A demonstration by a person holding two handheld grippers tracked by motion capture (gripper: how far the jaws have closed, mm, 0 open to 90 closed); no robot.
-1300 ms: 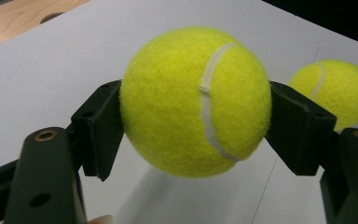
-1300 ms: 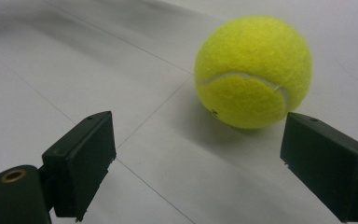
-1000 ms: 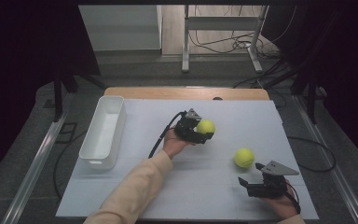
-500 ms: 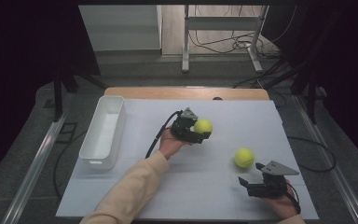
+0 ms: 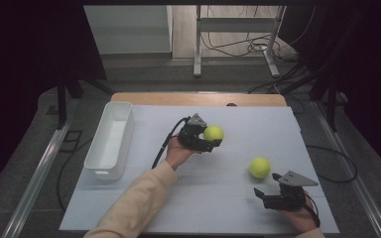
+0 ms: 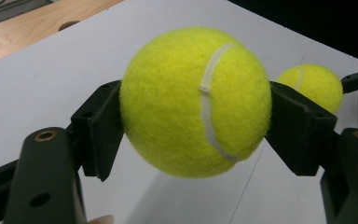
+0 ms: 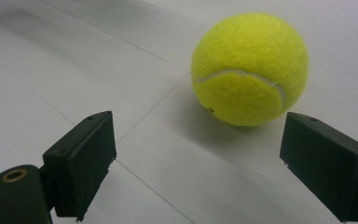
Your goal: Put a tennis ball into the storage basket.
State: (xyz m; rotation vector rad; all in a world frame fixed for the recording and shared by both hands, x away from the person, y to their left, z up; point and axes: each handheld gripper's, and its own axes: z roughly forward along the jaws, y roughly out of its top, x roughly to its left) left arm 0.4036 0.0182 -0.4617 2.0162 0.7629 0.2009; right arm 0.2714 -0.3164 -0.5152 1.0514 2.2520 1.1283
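Note:
My left gripper (image 5: 213, 139) is shut on a yellow tennis ball (image 5: 213, 133), lifted a little above the middle of the white table sheet (image 5: 144, 208). In the left gripper view the held ball (image 6: 196, 100) sits squeezed between both black jaws, and a second ball (image 6: 313, 85) lies behind it. That second tennis ball (image 5: 260, 167) rests on the sheet at the right. My right gripper (image 5: 264, 195) stands open near the front right, just short of the resting ball (image 7: 249, 69), with nothing between its jaws.
A white rectangular bin (image 5: 110, 140) stands along the left side of the sheet. A strip of wooden tabletop (image 5: 198, 98) runs along the far edge. Table legs and cables (image 5: 238, 47) lie on the floor beyond.
The left gripper has carried its ball slightly to the left and toward the person. The right gripper and the resting ball have not moved.

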